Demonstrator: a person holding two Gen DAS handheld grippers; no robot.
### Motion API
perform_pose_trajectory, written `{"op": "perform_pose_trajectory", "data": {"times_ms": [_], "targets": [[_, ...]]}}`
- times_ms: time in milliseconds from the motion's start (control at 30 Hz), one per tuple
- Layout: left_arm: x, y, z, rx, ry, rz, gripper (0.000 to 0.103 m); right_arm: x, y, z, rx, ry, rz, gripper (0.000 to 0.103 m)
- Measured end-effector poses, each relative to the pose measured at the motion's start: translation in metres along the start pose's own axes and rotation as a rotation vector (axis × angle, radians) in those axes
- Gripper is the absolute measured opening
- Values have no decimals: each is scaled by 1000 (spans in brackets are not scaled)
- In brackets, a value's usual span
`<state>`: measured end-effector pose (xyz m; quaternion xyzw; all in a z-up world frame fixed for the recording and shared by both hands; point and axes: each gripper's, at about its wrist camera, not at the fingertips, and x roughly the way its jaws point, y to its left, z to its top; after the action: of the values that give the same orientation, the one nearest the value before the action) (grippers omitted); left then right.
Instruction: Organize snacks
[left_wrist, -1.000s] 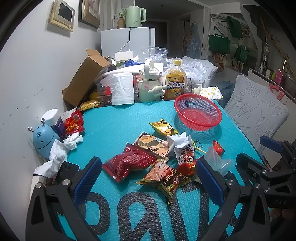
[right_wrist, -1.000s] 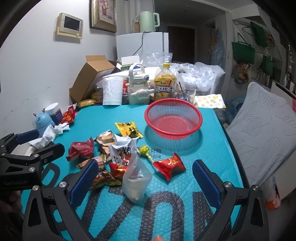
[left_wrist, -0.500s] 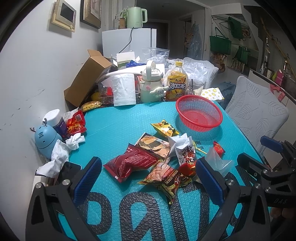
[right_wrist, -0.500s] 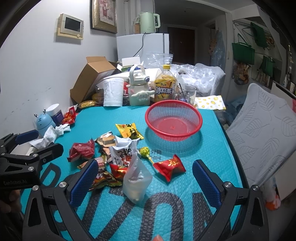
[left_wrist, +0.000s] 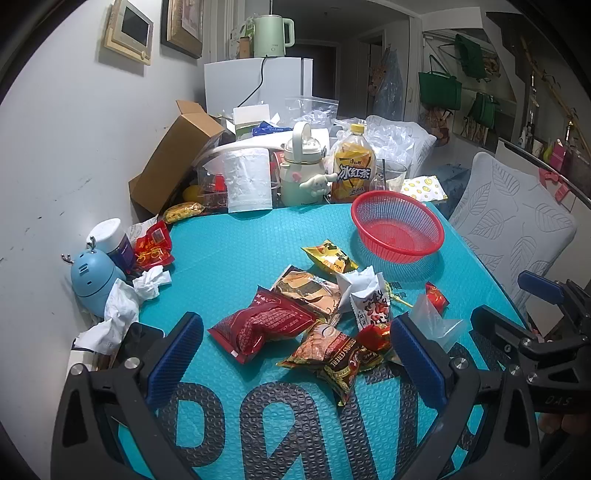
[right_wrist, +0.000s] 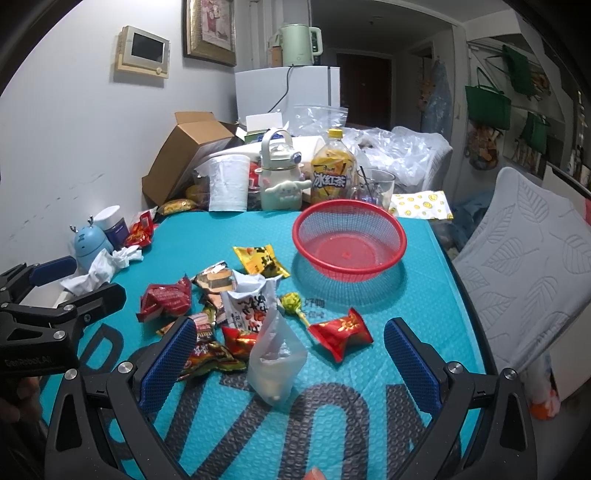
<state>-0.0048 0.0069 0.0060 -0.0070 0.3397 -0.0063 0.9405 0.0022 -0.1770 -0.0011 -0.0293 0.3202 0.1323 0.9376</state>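
On teal mat (left_wrist: 229, 240), snack pile (left_wrist: 314, 314) centre, red basket (left_wrist: 397, 230) 1 o'clock, L gripper (left_wrist: 295, 354) & R gripper (right_wrist: 290, 354) both spread wide, empty, lollipop (right_wrist: 291, 301) clear in R view only.

The cereal pack (left_wrist: 334, 356) lies partly under the red candy (left_wrist: 373, 336), and in the right wrist view a blue pad (right_wrist: 168, 363) covers its left end. The clear bag (right_wrist: 275, 360) hides part of the white peanut pack (right_wrist: 248, 308). Print on the packs is too small to read. The counter (left_wrist: 240, 240) is cut off at the bottom edge.
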Motion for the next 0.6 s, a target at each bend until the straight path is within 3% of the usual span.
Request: {"op": "perform_pose_trajectory", "data": {"times_ms": [600], "targets": [[-15, 0, -1, 2, -19, 0, 102, -7, 1, -1, -2, -11, -2, 103]]}}
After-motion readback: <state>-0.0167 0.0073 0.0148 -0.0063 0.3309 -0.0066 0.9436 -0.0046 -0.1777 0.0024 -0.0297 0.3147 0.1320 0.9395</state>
